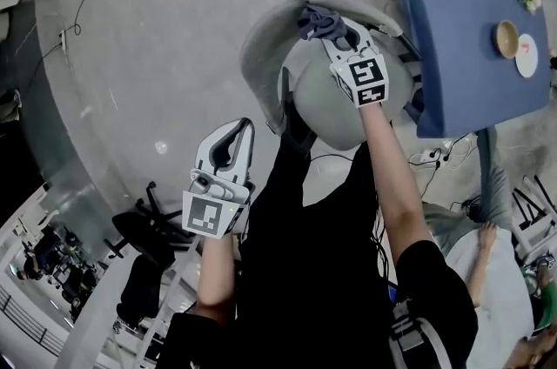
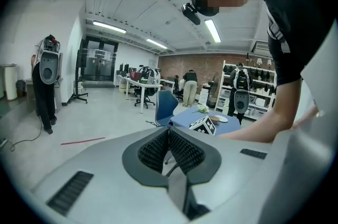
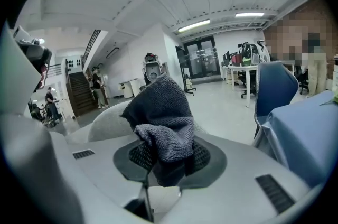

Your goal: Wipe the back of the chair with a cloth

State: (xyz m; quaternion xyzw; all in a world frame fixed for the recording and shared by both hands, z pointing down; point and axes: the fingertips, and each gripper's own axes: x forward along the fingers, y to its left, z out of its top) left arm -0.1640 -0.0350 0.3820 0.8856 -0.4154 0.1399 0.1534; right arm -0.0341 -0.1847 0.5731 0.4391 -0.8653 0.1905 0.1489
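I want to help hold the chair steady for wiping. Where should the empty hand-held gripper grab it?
Likely the top rim of the chair back, on its bare left stretch, clear of the cloth held in the right hand-held gripper. That rim is a thin curved edge, so the left hand-held gripper, shut now, should open and come down from above, one jaw each side.

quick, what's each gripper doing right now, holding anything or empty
Left gripper: closed, holding nothing.
Right gripper: closed on the cloth.
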